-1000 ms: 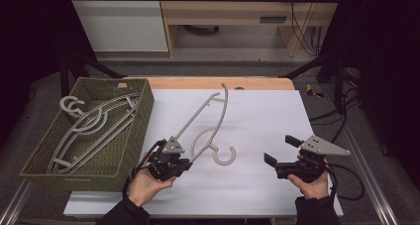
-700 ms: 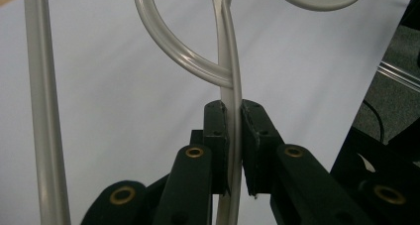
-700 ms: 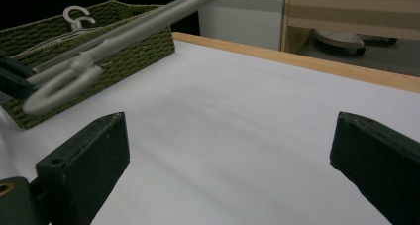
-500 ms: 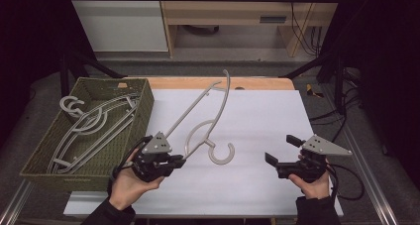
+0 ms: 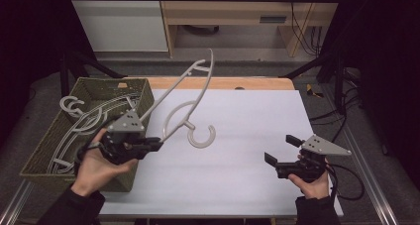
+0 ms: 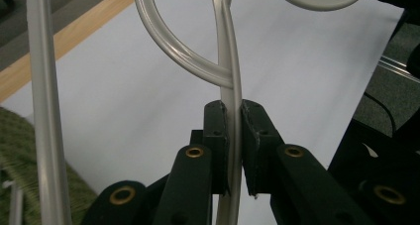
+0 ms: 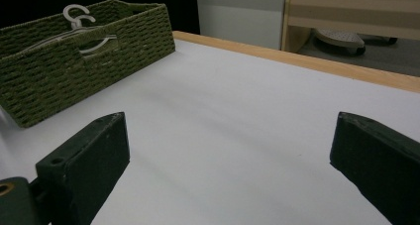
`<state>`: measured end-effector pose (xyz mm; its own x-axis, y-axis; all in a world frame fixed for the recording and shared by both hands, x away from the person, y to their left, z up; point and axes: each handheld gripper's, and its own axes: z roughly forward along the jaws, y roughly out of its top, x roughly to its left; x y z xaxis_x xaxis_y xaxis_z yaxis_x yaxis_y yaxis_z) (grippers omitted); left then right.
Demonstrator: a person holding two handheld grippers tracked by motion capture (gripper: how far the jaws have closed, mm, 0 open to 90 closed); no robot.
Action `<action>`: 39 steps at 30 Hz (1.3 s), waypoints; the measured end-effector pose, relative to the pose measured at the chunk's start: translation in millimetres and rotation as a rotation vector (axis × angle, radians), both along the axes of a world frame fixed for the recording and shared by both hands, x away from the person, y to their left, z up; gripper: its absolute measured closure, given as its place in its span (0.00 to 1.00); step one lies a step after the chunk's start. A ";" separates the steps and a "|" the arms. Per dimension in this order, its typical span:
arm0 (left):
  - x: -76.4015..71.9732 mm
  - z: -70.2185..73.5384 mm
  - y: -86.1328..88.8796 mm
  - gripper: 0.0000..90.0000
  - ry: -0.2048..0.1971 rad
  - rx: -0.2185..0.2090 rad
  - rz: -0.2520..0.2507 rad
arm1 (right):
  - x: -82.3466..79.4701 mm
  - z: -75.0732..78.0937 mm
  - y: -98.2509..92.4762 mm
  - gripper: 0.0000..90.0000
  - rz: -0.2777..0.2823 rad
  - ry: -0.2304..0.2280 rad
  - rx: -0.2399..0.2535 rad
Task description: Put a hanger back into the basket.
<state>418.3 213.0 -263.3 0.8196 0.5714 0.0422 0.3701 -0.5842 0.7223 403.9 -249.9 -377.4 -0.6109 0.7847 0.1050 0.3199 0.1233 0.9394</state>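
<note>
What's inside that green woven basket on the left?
The basket holds pale plastic hangers, their hooks curling up at its far end. How many there are cannot be told; they overlap, and the person's left hand with the left gripper covers the near corner.

One camera sits high above the near edge of the table (image 5: pixel 237 185), looking forward and down across the whole white top to its far wooden edge. A second rides on the left gripper (image 6: pixel 234 150), very close, facing along its jaws over the white top. A third rides low on the right gripper (image 7: pixel 230 165), looking across toward the basket (image 7: pixel 74 71) at the left edge. All three share the white top.
</note>
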 end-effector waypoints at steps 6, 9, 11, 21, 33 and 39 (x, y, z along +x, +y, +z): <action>16.0 13.6 35.7 0.91 -0.005 0.019 0.062 | 0.3 -0.1 0.2 0.02 -0.004 0.000 0.003; 23.4 12.7 52.2 0.91 0.007 0.037 0.097 | 0.6 -0.3 0.4 0.02 -0.004 0.001 0.003; 27.9 9.3 62.1 0.91 0.022 0.035 0.111 | 0.8 -0.6 0.8 0.02 -0.003 0.002 -0.001; 39.6 -12.2 100.0 0.91 0.078 0.045 0.160 | 1.8 -1.8 1.2 0.02 0.000 0.005 -0.003; 44.8 -33.6 140.3 0.91 0.130 0.042 0.149 | 2.8 -2.9 1.5 0.02 0.000 0.010 -0.008; 43.4 -45.1 157.7 0.91 0.165 0.046 0.170 | 3.2 -3.3 1.9 0.02 -0.006 0.011 -0.008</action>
